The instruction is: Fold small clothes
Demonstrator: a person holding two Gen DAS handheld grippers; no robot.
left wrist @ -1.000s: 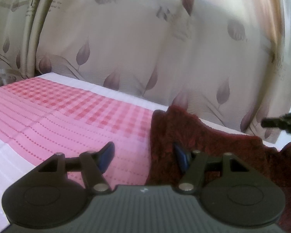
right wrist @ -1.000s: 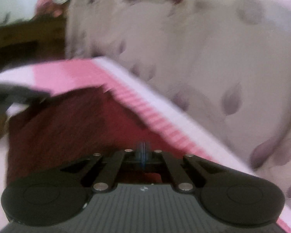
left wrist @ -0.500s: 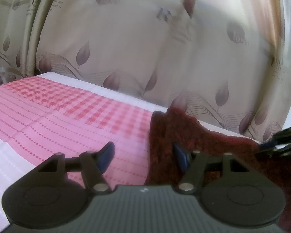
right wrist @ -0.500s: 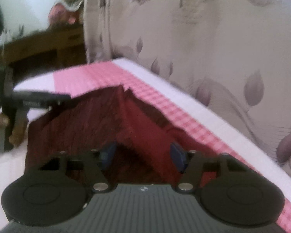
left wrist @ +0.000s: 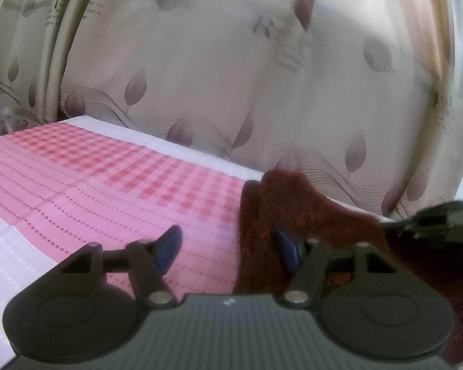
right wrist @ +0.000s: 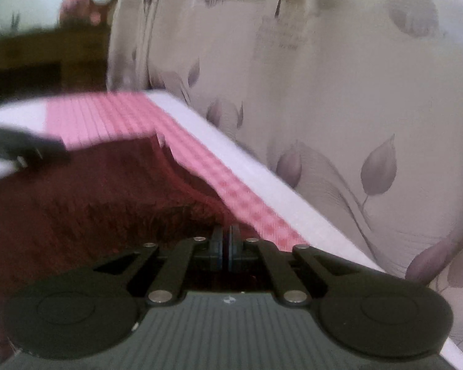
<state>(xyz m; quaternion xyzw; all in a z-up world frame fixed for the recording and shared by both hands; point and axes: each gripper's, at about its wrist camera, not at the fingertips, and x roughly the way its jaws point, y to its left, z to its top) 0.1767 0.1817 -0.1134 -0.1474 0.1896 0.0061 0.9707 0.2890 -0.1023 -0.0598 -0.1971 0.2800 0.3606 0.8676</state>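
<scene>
A dark red fuzzy garment point(left wrist: 293, 209) lies on the pink and white checked cloth point(left wrist: 108, 178). My left gripper point(left wrist: 228, 243) is open, its jaws astride the garment's left edge, the right finger over the fabric. In the right wrist view the garment point(right wrist: 77, 191) spreads to the left, and my right gripper point(right wrist: 227, 246) is shut, with the garment's near edge at its tips; whether fabric is pinched is hidden. The right gripper shows at the right edge of the left wrist view point(left wrist: 441, 219). The left gripper shows at the left edge of the right wrist view point(right wrist: 21, 148).
A beige curtain with leaf print point(left wrist: 262, 92) hangs just behind the far edge of the surface. In the right wrist view dark wooden furniture point(right wrist: 31, 61) stands at the back left. The white border of the cloth point(right wrist: 262, 185) runs along the curtain side.
My right gripper was shut, opened over the garment half a second ago, and is shut again now at the garment's edge. My left gripper has stayed open in place.
</scene>
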